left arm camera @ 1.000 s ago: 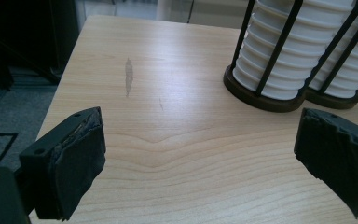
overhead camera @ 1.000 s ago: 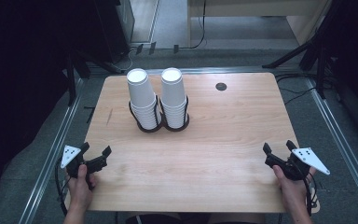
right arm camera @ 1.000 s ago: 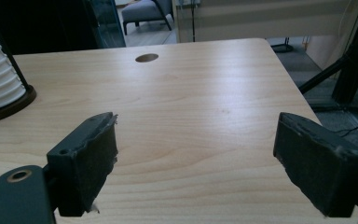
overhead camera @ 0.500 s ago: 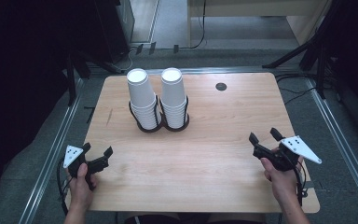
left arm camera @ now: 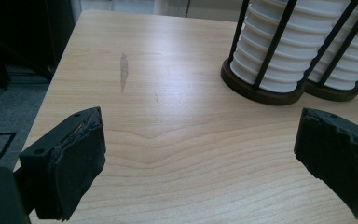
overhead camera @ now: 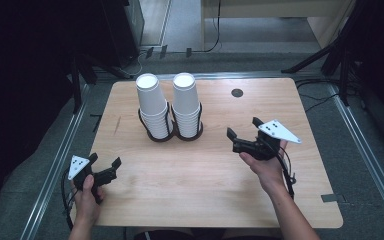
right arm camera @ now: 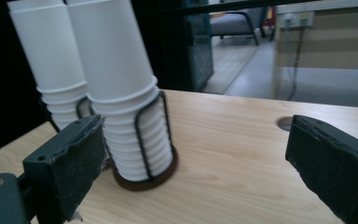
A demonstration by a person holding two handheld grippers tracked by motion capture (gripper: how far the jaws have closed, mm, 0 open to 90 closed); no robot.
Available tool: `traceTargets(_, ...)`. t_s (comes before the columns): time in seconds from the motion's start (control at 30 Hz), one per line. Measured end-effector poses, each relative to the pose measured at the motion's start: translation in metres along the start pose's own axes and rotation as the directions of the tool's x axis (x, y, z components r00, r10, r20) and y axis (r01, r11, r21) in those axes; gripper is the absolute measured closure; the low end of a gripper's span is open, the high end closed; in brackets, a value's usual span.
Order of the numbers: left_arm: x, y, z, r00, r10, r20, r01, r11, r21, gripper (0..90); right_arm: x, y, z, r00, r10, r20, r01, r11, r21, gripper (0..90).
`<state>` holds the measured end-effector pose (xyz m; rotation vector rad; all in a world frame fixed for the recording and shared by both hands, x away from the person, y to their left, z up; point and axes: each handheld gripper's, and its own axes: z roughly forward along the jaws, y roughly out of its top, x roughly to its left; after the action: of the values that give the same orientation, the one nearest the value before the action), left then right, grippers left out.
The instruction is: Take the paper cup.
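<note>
Two stacks of white paper cups stood side by side toward the far middle of the table (overhead camera: 130, 105), a pale wood-grain top with rounded corners. The left stack (overhead camera: 152, 107) and the right stack (overhead camera: 186, 102) were smooth, tapered and upside down, their rolled rims making a ribbed column low down. Each sat in a black wire holder (overhead camera: 156, 131) with thin upright rods and a dark round base; the two bases touched or very nearly did. In the left gripper view a grey smear (left arm camera: 124, 70) marked the wood. A small dark round hole (overhead camera: 237, 92) lay in the top behind and to the right of the cups.

The left gripper (overhead camera: 106, 167) sat near the front left corner, its black, rough-padded jaws wide apart with nothing between them. The right gripper (overhead camera: 242, 134), carrying a grey three-cornered plate (overhead camera: 279, 131), was held above the table to the right of the right stack, close to it but apart. Its jaws had just been opening and stood wide with only bare air between them. Nothing lay between it and the cups.

Against the earlier frames, the right hand had come in from the right edge toward the cups and apparently risen, though height was hard to judge from above; the left had kept its place
</note>
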<state>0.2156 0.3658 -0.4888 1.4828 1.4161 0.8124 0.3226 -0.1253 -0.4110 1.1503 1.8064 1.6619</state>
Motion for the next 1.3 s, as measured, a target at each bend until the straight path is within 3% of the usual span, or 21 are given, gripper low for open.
traceTargets(0.17, 0.000, 0.000, 0.000, 1.0000, 0.001, 0.003, -0.001, 1.0000, 0.000, 2.2, 0.013, 0.004, 0.022, 0.9994, -0.002, -0.034, 0.003, 1.000, 0.016, 3.7)
traceTargets(0.2, 0.000, 0.000, 0.000, 1.0000, 0.000, 0.005, 0.000, 1.0000, 0.000, 2.2, 0.021, 0.005, 0.035, 0.9986, -0.011, -0.052, 0.012, 1.000, 0.029, 3.3)
traceTargets(0.33, 0.000, 0.000, 0.000, 1.0000, -0.003, 0.009, 0.003, 1.0000, -0.001, 2.2, 0.035, 0.006, 0.055, 0.9966, -0.022, -0.080, 0.025, 0.999, 0.038, 3.2)
traceTargets(0.57, 0.000, 0.000, 0.001, 0.9999, 0.000, 0.013, 0.000, 1.0000, 0.004, 2.2, 0.047, 0.007, 0.085, 0.9941, -0.005, -0.108, 0.010, 0.999, 0.045, 3.3)
traceTargets(0.7, 0.000, 0.000, 0.001, 0.9999, 0.001, 0.014, -0.001, 1.0000, 0.005, 2.2, 0.051, 0.010, 0.096, 0.9942, 0.006, -0.107, -0.002, 0.999, 0.036, 4.3)
traceTargets(1.0, 0.000, 0.001, 0.002, 0.9999, 0.005, 0.016, -0.005, 0.9999, 0.010, 2.2, 0.064, 0.033, 0.112, 0.9925, -0.040, -0.116, 0.039, 0.999, -0.003, 8.9)
traceTargets(1.17, 0.000, 0.001, 0.002, 0.9999, 0.004, 0.016, -0.004, 0.9999, 0.010, 2.2, 0.069, 0.046, 0.118, 0.9935, -0.050, -0.102, 0.047, 0.999, -0.027, 12.9)
traceTargets(1.3, 0.000, 0.001, 0.003, 0.9999, 0.002, 0.015, -0.002, 0.9999, 0.012, 2.2, 0.075, 0.061, 0.128, 0.9965, -0.053, -0.065, 0.051, 0.998, -0.039, 14.8)
